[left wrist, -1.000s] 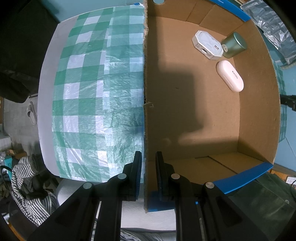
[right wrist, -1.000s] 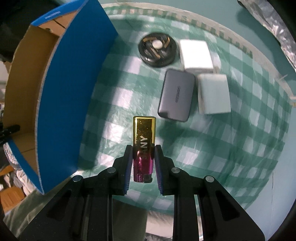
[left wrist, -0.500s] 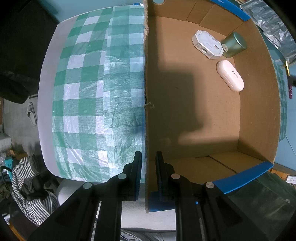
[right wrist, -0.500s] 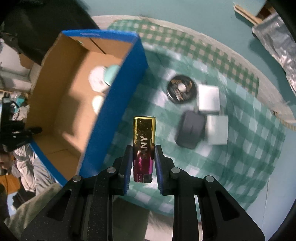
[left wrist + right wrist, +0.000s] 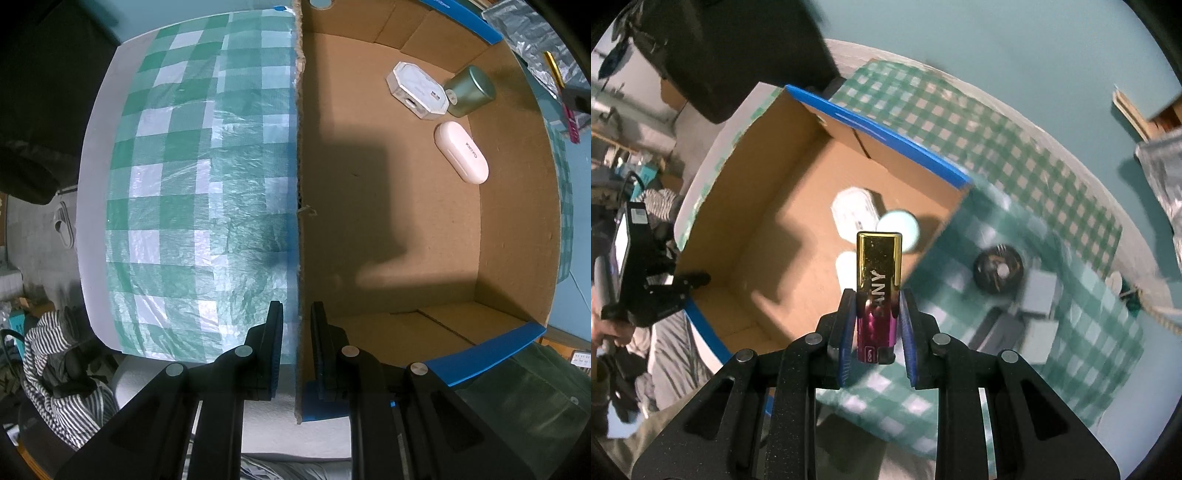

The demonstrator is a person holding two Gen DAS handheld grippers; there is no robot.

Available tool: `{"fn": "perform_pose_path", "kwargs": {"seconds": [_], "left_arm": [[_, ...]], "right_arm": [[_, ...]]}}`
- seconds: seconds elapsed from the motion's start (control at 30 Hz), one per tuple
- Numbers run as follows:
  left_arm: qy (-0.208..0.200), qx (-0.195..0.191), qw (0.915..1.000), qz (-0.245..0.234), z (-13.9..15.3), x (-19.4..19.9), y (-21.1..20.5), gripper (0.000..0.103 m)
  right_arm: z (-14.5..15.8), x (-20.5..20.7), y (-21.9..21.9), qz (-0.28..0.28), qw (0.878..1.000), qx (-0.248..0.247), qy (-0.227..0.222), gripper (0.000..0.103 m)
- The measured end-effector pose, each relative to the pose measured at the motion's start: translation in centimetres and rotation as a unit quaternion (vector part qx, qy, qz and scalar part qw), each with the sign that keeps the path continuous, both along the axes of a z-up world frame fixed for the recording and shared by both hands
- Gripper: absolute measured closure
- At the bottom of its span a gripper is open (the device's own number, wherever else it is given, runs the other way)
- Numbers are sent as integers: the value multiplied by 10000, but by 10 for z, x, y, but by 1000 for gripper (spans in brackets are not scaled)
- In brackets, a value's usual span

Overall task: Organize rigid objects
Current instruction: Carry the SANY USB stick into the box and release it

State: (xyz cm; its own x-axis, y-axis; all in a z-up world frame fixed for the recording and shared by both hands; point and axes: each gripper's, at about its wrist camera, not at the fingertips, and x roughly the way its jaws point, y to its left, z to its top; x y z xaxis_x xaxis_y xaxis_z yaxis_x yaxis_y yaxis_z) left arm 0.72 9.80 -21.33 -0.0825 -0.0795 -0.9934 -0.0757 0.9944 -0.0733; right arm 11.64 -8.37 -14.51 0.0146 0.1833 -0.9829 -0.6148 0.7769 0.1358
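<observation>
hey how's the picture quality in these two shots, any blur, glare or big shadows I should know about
Left wrist view: sharp, fisheye-bent at the edges, with a large dark shadow across the box floor and sheen on the checked cloth. Right wrist view: the background is motion-blurred, cloth and box contents smeared, while the right gripper and the gold-and-pink lighter it clamps stay crisp, with glare on the gold top.

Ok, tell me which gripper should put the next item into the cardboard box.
The right gripper: it already grips the gold and pink lighter over the cardboard box. The left gripper is shut on the box's wall.
</observation>
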Motion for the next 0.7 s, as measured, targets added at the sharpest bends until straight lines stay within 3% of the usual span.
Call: {"fn": "perform_pose_path", "kwargs": {"seconds": [0.4, 0.7], "left_arm": [[13, -14, 10000, 31, -1, 1, 2, 88], [25, -15, 10000, 94, -1, 0, 4, 88]], "right_arm": [[-37, 3, 53, 953, 9941, -508, -74, 81], [-71, -2, 63, 1409, 9834, -1141, -91, 81]]}}
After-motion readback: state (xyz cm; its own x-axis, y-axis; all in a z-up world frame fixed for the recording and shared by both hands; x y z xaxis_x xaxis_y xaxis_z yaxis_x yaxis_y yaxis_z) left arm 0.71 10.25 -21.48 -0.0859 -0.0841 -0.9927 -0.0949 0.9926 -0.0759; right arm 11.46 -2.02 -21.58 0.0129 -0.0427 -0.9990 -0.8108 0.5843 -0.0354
